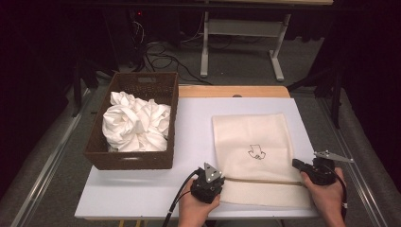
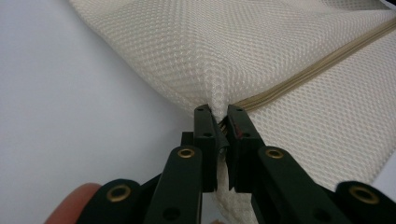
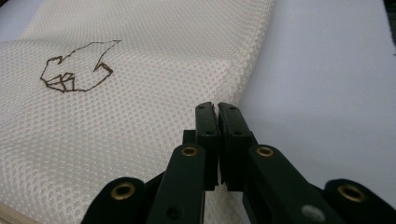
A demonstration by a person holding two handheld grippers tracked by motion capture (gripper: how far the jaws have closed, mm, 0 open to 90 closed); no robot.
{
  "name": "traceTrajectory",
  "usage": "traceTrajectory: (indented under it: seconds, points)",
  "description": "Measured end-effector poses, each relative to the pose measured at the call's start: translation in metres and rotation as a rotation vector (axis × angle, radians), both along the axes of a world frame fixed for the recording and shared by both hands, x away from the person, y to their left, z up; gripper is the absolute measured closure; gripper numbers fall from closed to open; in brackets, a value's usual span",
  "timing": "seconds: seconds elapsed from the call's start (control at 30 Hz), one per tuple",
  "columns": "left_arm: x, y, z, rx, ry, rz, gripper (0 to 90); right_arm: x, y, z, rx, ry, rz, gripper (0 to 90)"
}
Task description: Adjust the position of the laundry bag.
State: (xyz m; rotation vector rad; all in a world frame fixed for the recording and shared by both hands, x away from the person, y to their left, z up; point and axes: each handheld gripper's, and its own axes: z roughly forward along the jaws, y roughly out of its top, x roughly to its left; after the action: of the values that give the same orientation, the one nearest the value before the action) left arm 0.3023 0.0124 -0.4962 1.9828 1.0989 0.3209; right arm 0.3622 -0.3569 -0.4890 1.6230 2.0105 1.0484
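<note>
Reaching in low from the near edge, left gripper [image 2: 218, 112] and right gripper [image 3: 218, 108] pinch the mesh bag's [image 1: 250, 137] sides.

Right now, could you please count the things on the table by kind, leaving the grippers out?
Mesh bag: 1
Brown basket: 1
White cloth bundle: 1
Total: 3

Cream honeycomb-mesh bag [image 1: 253, 137] with brown outline logo [image 1: 257, 152]; dark brown woven basket [image 1: 127, 160].
</note>
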Motion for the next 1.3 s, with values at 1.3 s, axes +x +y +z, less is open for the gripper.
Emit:
traceTrajectory:
  seconds: [1.3]
  points:
    - [-0.015,0.099,0.002,-0.031,0.006,0.170,83.8,0.009,0.098,-0.005,0.058,0.020,0.151,88.6]
